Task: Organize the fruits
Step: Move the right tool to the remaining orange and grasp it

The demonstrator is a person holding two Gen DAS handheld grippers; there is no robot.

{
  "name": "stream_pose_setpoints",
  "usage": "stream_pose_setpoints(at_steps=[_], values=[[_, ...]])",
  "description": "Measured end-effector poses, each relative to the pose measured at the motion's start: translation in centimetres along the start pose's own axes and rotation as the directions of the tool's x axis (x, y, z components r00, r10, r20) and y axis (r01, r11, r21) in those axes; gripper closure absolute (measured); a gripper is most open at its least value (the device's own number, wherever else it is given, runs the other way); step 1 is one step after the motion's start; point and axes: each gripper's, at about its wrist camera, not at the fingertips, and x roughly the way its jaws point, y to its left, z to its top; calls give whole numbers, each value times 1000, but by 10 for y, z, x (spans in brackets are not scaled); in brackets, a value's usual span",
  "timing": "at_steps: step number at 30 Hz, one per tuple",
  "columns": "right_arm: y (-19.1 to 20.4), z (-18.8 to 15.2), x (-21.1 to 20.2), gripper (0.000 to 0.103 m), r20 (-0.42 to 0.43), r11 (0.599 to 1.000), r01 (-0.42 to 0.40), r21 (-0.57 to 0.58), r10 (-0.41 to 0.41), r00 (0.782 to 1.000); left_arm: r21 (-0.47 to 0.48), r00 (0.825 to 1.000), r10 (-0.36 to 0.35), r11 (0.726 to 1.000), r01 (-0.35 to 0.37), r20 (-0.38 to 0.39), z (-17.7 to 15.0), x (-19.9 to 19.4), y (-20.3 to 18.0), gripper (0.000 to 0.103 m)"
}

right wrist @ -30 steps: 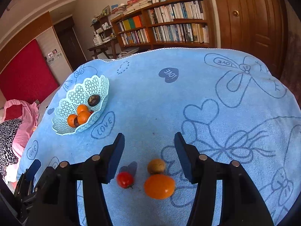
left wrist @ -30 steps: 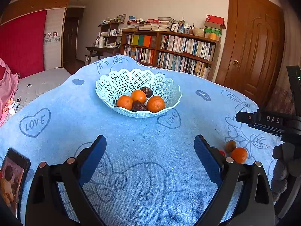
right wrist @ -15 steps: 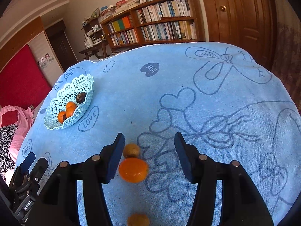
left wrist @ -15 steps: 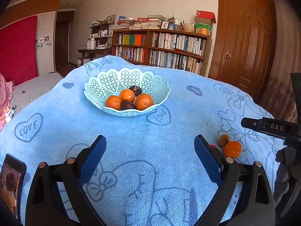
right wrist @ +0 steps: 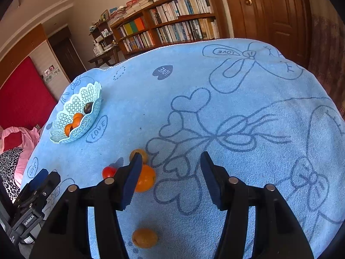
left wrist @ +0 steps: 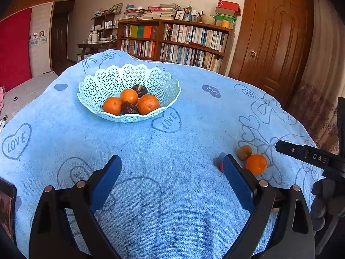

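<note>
Your right gripper (right wrist: 170, 177) hangs over the blue towel (right wrist: 237, 90) with its jaws spread wide and nothing between them. The loose fruit sits just off its left finger: an orange (right wrist: 145, 178) partly hidden behind that pad, a small brownish fruit (right wrist: 139, 154) just beyond it, a little red one (right wrist: 108, 172) to the left, and a yellowish fruit (right wrist: 144, 238) lower down between the finger arms. Your left gripper (left wrist: 172, 179) is open and empty too, low over the towel and pointed toward the lattice basket (left wrist: 103, 84). Three oranges and two dark fruits already lie in that basket, well apart from the loose cluster.

This looks like the approach for the next pick, with nothing gripped yet. The orange seems the likeliest target. To take it, you need to slide the right gripper left so the fruit sits between the pads rather than outside them, then lower and close. Mind the brownish fruit: it lies just beside the orange, whether touching I cannot tell, and could get nudged away.
</note>
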Motion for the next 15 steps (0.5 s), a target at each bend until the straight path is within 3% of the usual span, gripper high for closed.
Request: stream_pose_setpoints(at_steps=[6,11,15], values=[[-3,3,9,47,-64,997,-60,54,63,996,11,999,-33,999,33,-31,1,5,-7,7],[15,-7,17,47,-120,992,-126,-8,124,985,-1,998,-30,1000,30,-56,1,12,-2,7],[30,-13,28,47,-158,989,-127,-80,113,981,-8,998,-25,1000,25,-59,1,13,1,7]])
